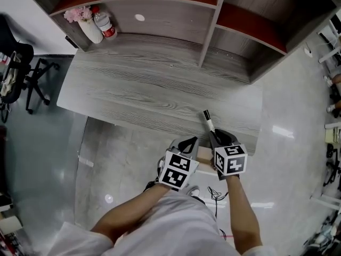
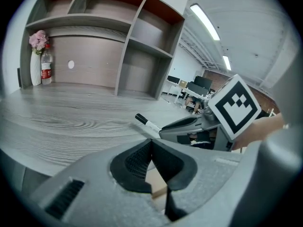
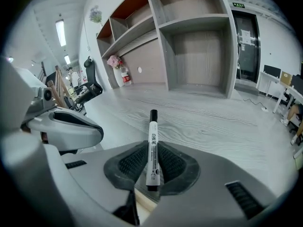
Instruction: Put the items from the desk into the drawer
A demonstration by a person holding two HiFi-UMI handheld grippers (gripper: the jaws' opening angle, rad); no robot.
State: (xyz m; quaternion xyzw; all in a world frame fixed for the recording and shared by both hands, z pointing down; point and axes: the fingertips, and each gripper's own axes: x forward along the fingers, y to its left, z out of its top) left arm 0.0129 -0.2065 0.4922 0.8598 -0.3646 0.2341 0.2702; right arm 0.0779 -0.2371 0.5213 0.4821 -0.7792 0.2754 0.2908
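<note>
head view: left tool [image 1: 185,144] and right tool [image 1: 217,138] side by side at the bench's [image 1: 160,89] near edge, marker [image 1: 208,120] jutting from the right tool over the bench | left gripper view: left tool [image 2: 151,148] jaws pressed together, nothing between | right gripper view: right tool [image 3: 152,162] clamped on the marker [image 3: 152,131], black cap forward above the bench [image 3: 213,122]

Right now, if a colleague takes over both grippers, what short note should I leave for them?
Right gripper: jaws shut on the marker, over the desk's near edge.
Left gripper: jaws together, nothing between them.
Drawer: probably the light wood panel under both grippers; inside hidden.
Done: marker lifted.
Left: place it in the drawer; vase and bottle stand at the desk's far left corner.
</note>
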